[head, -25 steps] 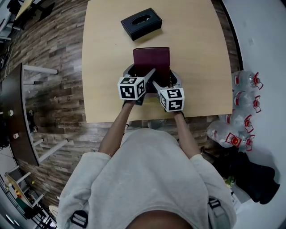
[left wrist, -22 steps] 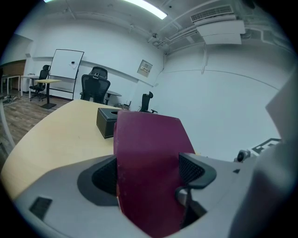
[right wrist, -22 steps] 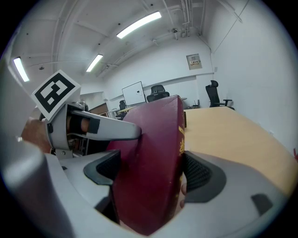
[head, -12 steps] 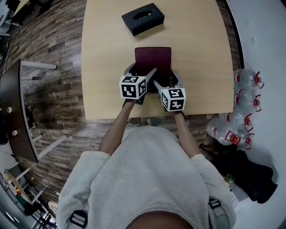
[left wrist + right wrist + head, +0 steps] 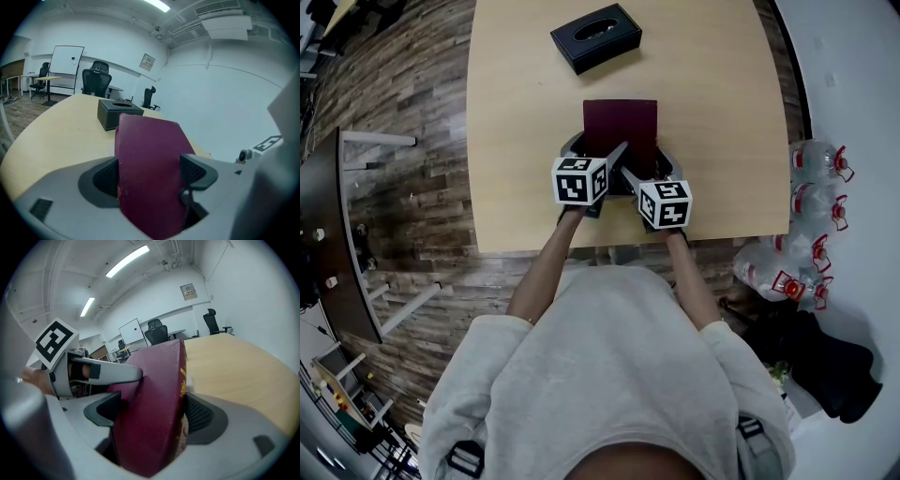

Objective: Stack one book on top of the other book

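Gripping the maroon book (image 5: pixel 621 127) with both hands
Left gripper (image 5: pixel 150 174) and right gripper (image 5: pixel 151 414) each clamp its near end; move them together, level.

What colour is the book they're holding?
The book is dark maroon; the left gripper view shows it best.

A pale wooden table (image 5: pixel 712 112) stands on a grey-brown plank floor (image 5: pixel 412 84), with clear water bottles (image 5: pixel 814 169) (red-capped) clustered by the white wall (image 5: pixel 225 108). Beyond it are a whiteboard (image 5: pixel 64 65), black office chairs (image 5: pixel 96 79) and ceiling strip lights (image 5: pixel 127 261).
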### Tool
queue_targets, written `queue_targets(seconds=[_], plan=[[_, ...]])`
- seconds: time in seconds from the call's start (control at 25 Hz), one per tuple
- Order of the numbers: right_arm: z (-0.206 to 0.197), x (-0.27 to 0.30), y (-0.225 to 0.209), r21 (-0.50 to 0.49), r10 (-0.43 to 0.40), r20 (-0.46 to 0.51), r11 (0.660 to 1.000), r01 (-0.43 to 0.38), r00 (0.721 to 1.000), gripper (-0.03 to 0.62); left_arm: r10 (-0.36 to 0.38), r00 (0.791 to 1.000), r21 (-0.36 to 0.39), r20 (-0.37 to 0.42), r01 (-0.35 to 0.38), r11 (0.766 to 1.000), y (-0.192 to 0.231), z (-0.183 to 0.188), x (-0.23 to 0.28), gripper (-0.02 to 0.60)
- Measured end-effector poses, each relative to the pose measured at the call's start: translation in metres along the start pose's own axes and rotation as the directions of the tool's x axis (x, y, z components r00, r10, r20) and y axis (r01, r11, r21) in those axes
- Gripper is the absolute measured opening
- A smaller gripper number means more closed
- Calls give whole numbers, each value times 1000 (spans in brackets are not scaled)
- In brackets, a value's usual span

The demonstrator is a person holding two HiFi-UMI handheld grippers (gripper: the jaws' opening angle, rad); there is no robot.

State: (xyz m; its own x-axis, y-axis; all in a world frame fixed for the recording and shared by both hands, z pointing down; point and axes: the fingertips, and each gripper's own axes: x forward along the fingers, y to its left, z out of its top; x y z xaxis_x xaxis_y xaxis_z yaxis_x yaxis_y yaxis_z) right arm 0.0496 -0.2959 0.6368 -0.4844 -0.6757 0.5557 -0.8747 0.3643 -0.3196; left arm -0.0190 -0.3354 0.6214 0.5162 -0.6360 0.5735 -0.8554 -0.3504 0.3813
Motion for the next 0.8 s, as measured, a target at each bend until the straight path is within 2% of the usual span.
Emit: queue_targets(seconds=[0.8], plan=[[-12, 15, -14, 93, 17, -89, 996, -9, 996, 433, 0, 997, -26, -75, -2, 1000, 9, -15, 24, 400]])
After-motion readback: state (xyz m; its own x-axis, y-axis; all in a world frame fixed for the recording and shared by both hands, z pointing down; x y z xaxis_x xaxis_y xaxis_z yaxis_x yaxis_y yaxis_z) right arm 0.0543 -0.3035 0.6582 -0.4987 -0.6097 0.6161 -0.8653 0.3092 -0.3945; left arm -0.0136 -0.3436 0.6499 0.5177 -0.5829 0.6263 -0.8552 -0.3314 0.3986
